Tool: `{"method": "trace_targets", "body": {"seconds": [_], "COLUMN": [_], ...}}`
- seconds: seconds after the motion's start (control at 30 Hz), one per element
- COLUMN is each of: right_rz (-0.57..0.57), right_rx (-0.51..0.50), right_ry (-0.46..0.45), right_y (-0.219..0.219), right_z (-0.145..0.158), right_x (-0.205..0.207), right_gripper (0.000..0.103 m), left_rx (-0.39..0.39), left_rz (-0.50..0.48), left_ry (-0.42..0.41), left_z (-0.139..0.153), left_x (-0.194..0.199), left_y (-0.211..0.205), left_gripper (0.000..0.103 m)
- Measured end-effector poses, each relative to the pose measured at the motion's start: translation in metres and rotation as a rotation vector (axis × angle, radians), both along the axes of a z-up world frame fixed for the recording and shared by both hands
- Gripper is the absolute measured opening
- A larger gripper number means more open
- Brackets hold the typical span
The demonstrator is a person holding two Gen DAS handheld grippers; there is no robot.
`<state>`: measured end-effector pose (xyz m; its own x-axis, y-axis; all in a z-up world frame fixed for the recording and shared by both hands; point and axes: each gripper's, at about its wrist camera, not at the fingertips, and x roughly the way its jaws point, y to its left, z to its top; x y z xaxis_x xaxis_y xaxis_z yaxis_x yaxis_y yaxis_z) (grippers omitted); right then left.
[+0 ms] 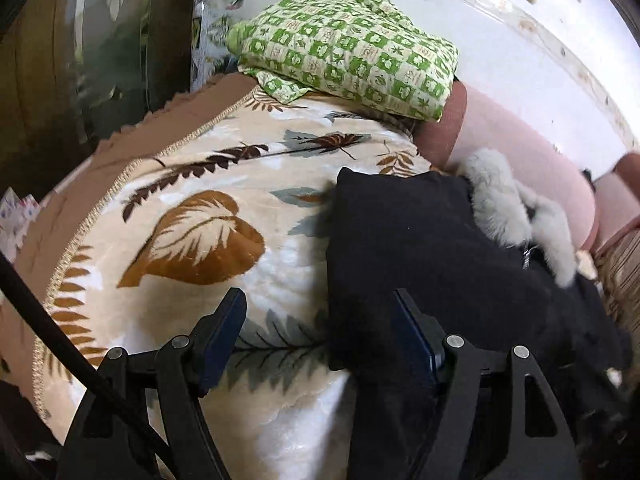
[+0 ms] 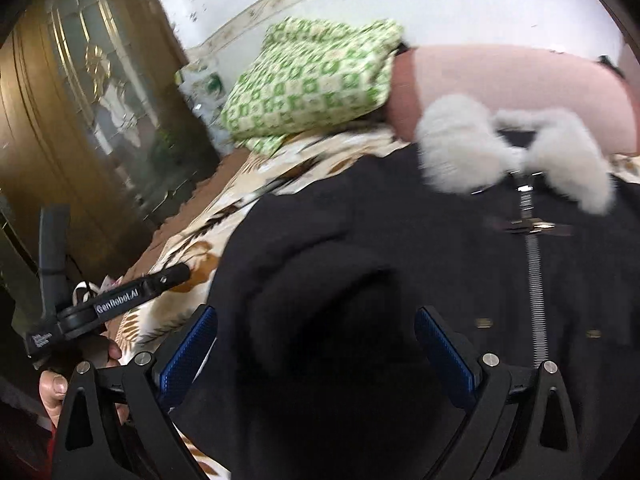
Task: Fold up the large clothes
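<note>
Black coat (image 2: pixel 360 240) hem cut off | left tongs (image 1: pixel 320 312) agape | right tongs (image 2: pixel 316 332) agape

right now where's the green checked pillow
The pillow sits at the far end of the bed in both views, on the leaf blanket, against the pink cushion, beyond the black coat.

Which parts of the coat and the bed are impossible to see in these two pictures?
- Coat hem: cut off by the bottom edge in both views, behind the jaws.
- Coat's right side: cut off by the frame edge in the right wrist view.
- Fur collar and green cloth: blurred in the right wrist view, so details are unclear.
- Blanket under the coat: hidden by it.
- Pink cushion: lower part hidden by the collar.
</note>
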<state>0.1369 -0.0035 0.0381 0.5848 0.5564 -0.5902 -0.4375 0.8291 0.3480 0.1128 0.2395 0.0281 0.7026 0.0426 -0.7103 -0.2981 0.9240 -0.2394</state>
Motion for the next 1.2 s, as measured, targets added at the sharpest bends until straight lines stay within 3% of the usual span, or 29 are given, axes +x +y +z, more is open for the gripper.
{"method": "trace_targets", "body": {"seconds": [0.07, 0.1, 0.13, 0.2, 0.37, 0.6, 0.73, 0.9, 0.97, 1.03, 1.13, 1.2], "right_rz": [0.044, 0.064, 0.086, 0.094, 0.03, -0.23, -0.436, -0.641, -0.657, -0.692, -0.759, -0.785], "right_rx": [-0.011, -0.022, -0.037, -0.026, -0.11, -0.195, -0.295, -0.405, -0.438, -0.494, -0.565, -0.614], "right_ry": [0.035, 0.051, 0.08, 0.118, -0.018, -0.095, -0.056, 0.09, 0.157, 0.157, 0.066, -0.05], "right_y": [0.017, 0.025, 0.031, 0.029, 0.002, -0.099, -0.162, -0.234, -0.248, -0.251, -0.25, -0.246], "right_z": [-0.006, -0.007, -0.009, -0.006, 0.033, 0.074, 0.06, 0.014, -0.002, -0.009, 0.005, 0.026], "right_x": [0.007, 0.011, 0.016, 0.026, 0.024, 0.049, 0.08, 0.12, 0.129, 0.128, 0.103, 0.071], "right_gripper": [0.09, 0.042, 0.005, 0.005, 0.005, 0.005, 0.005, 0.006, 0.012, 0.032, 0.045, 0.05], "left_rx": [-0.008, -0.004, 0.0, 0.006, 0.03, 0.044, 0.046, 0.089, 0.107, 0.131, 0.138, 0.127], "left_rz": [0.0, -0.002, -0.007, -0.026, -0.065, -0.119, -0.135, -0.151, -0.156, -0.158, -0.169, -0.177], "left_ry": [0.003, 0.014, 0.024, 0.041, 0.061, 0.114, 0.133, 0.143, 0.141, 0.141, 0.139, 0.125], "left_z": [0.0, -0.003, -0.004, -0.008, -0.013, -0.025, -0.031, -0.035, -0.036, -0.039, -0.042, -0.043], "left_x": [0.001, 0.003, 0.005, 0.006, 0.01, 0.017, 0.021, 0.023, 0.024, 0.026, 0.027, 0.026], "left_y": [0.0, -0.001, -0.003, -0.007, -0.02, -0.037, -0.043, -0.052, -0.055, -0.058, -0.06, -0.063], "left_gripper": [0.073, 0.073, 0.073, 0.073, 0.073, 0.073, 0.073, 0.073, 0.073, 0.073, 0.073, 0.073]}}
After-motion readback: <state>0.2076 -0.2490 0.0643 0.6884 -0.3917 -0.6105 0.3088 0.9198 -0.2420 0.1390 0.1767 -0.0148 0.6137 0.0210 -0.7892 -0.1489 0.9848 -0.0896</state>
